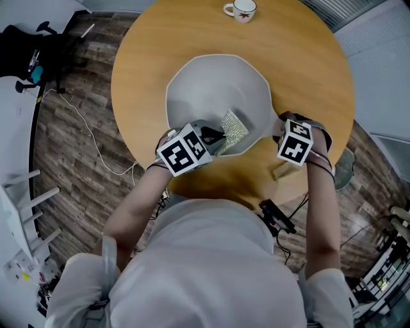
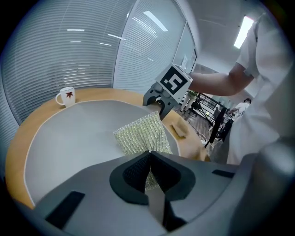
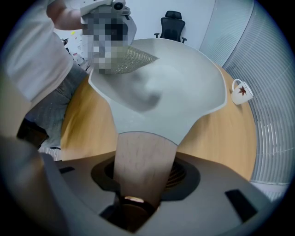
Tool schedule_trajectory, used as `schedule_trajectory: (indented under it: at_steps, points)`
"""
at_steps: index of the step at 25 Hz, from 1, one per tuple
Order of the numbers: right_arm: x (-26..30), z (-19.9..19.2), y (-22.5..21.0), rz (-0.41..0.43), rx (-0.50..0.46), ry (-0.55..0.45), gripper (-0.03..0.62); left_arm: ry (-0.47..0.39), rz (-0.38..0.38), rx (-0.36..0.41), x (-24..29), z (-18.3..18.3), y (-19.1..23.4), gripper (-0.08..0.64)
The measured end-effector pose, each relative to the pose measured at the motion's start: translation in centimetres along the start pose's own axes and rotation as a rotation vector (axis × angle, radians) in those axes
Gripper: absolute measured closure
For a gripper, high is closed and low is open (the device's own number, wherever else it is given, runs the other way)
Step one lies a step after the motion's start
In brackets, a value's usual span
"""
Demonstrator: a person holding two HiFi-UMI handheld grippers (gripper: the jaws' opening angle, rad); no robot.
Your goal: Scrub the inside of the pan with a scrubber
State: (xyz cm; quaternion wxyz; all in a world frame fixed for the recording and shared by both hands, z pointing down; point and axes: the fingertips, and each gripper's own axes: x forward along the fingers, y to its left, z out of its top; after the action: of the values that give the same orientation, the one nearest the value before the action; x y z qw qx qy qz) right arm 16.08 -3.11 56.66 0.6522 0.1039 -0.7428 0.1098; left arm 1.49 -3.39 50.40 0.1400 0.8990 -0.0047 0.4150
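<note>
Round wooden tabletop (image 1: 147, 57), plank floor around it, blinds behind. The left gripper (image 2: 148, 159) has its fingers pinched tight on one edge of the mesh scrubber (image 1: 234, 131), which lies inside the grey pan (image 1: 211, 90), lower right of the bowl near the rim. The right gripper (image 3: 138, 184) has its fingers clamped wide round the pan's wooden handle (image 3: 143, 161).

My worry is that only a sliver of floppy mesh is gripped, so pressing hard could fold it or pull it free. The pan could also pivot about that handle. The mug (image 1: 241, 9) at the top is safely clear.
</note>
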Motion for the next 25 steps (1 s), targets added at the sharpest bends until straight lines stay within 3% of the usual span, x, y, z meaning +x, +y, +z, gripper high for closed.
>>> schedule_trajectory:
  at_steps: [17, 25]
  points:
    - [0.3, 1.0, 0.2, 0.002, -0.026, 0.001, 0.402, 0.047, -0.095, 0.013, 2.6, 0.4, -1.7, 0.543]
    - [0.5, 1.4, 0.1, 0.006, -0.038, 0.006, 0.402, 0.054, -0.104, 0.016, 3.7, 0.4, -1.5, 0.543]
